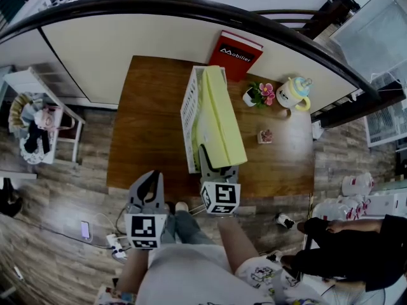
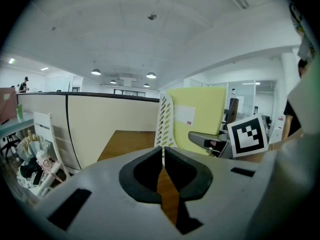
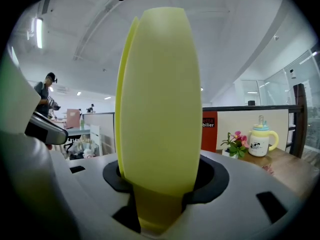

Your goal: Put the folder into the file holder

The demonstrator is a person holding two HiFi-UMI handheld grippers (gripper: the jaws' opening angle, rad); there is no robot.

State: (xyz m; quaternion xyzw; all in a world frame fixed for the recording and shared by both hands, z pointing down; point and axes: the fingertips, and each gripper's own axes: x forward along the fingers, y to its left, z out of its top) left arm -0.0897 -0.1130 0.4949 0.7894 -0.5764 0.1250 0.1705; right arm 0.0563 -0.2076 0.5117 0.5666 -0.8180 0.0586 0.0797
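A pale yellow folder [image 1: 219, 116] stands on edge in the white slotted file holder [image 1: 188, 107] on the wooden table [image 1: 146, 119], leaning to the right. My right gripper [image 1: 213, 161] is at the folder's near end, and in the right gripper view the folder [image 3: 160, 99] fills the gap between both pads of that gripper [image 3: 160, 184]. My left gripper [image 1: 147, 178] hangs off the table's near edge, shut and empty. In the left gripper view its tips [image 2: 163, 151] meet, with the folder [image 2: 197, 111] and holder [image 2: 164, 119] ahead.
A red box [image 1: 235, 54] leans on the partition behind the holder. A flower pot [image 1: 259, 95], a lidded cup [image 1: 294, 94] and a small pink item [image 1: 265, 136] sit at the table's right. Another person [image 1: 356, 246] sits at right; a white rack [image 1: 38, 119] is left.
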